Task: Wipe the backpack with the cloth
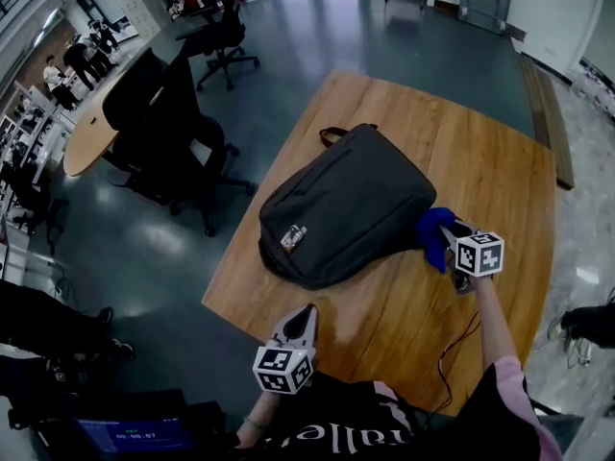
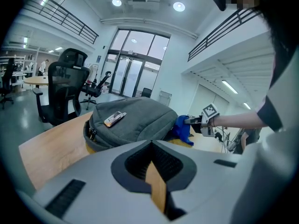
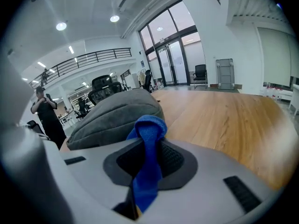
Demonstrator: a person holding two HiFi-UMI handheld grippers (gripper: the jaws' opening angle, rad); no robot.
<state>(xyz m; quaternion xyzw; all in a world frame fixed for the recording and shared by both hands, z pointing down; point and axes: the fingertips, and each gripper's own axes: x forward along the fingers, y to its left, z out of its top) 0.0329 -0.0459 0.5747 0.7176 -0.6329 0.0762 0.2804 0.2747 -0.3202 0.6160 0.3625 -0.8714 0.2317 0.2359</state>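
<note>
Office floor with black swivel chairs out at 9 o'clock surrounds a pale wooden tabletop. A dark grey fabric backpack lies flat near its middle. The bag looks soft and slack, likely to dent or slide under a push, so steadying its firmer edge or strap would help. The left gripper hovers at the bag's 6 o'clock, off the fabric, its jaws together on nothing. The right gripper sits at the bag's 4 o'clock, its jaws clamped on a small blue terry cloth. The cloth is limp and light, and its bunched end touches the bag's side. A small metal tag lies on the bag toward 7 o'clock.
</note>
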